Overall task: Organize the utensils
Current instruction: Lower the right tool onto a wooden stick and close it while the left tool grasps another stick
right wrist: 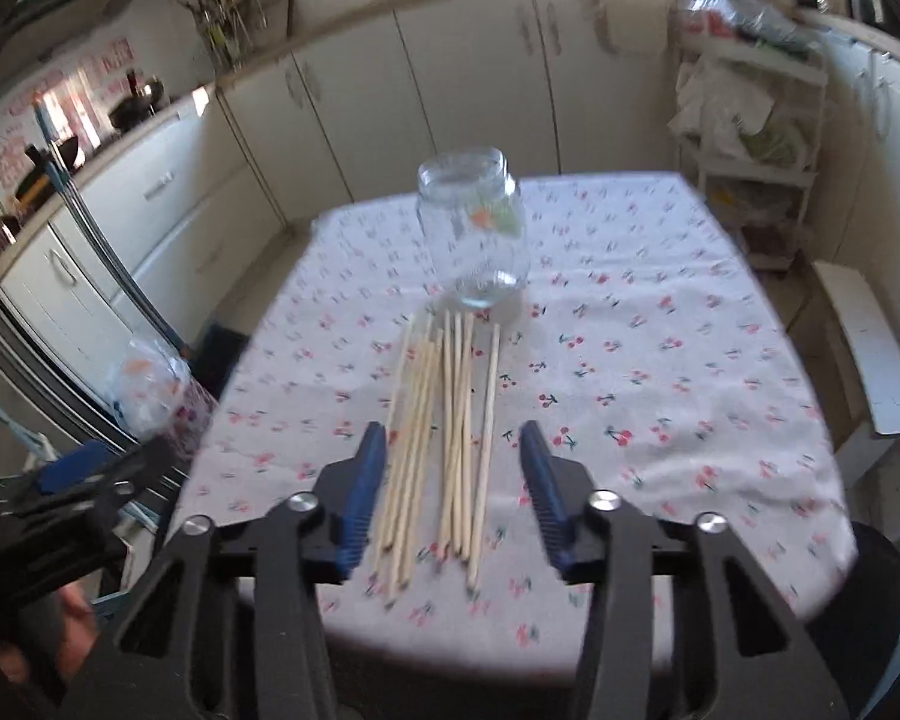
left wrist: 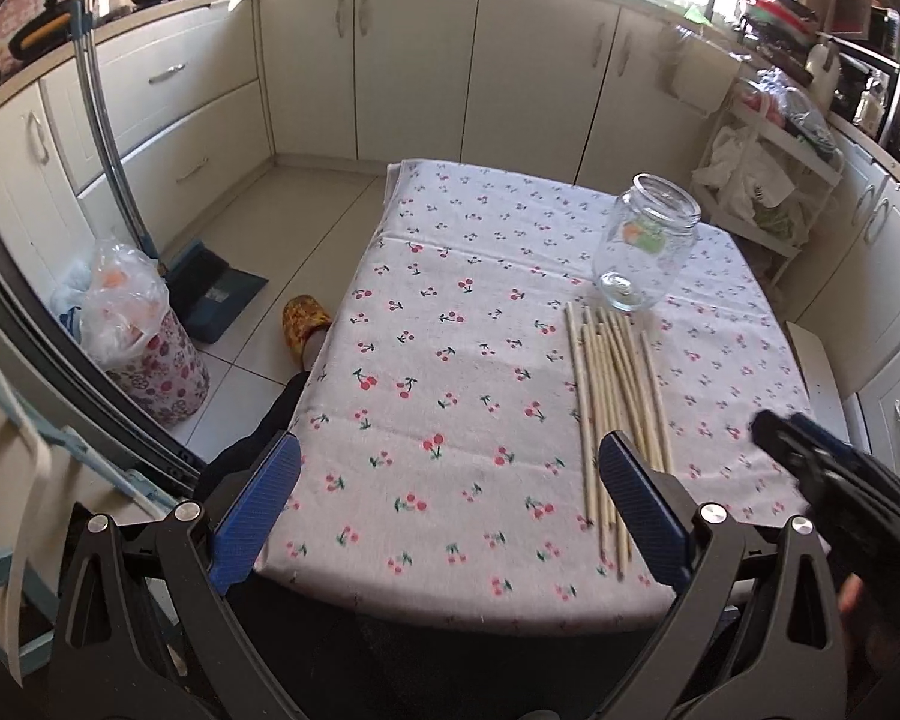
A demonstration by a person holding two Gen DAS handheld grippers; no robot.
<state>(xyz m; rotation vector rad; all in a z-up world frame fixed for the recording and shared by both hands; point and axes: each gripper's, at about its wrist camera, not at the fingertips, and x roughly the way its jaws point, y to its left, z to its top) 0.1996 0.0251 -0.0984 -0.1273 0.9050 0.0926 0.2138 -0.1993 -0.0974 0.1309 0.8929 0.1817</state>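
Where the cherry-print tablecloth (right wrist: 660, 396) covers the table, a loose row of thin, pale wooden chopsticks (right wrist: 444, 438) lies at mid-frame of the right wrist view, tips toward a clear round glass jar (right wrist: 477, 234) standing upright just beyond them. Nothing blocks the sticks. The right gripper (right wrist: 453, 480) hangs above their near ends, blue ribbed jaws apart and grasping nothing. The left gripper (left wrist: 450, 510) stands wide, released, left of the sticks. Cream cabinets (left wrist: 414, 60) curve behind.
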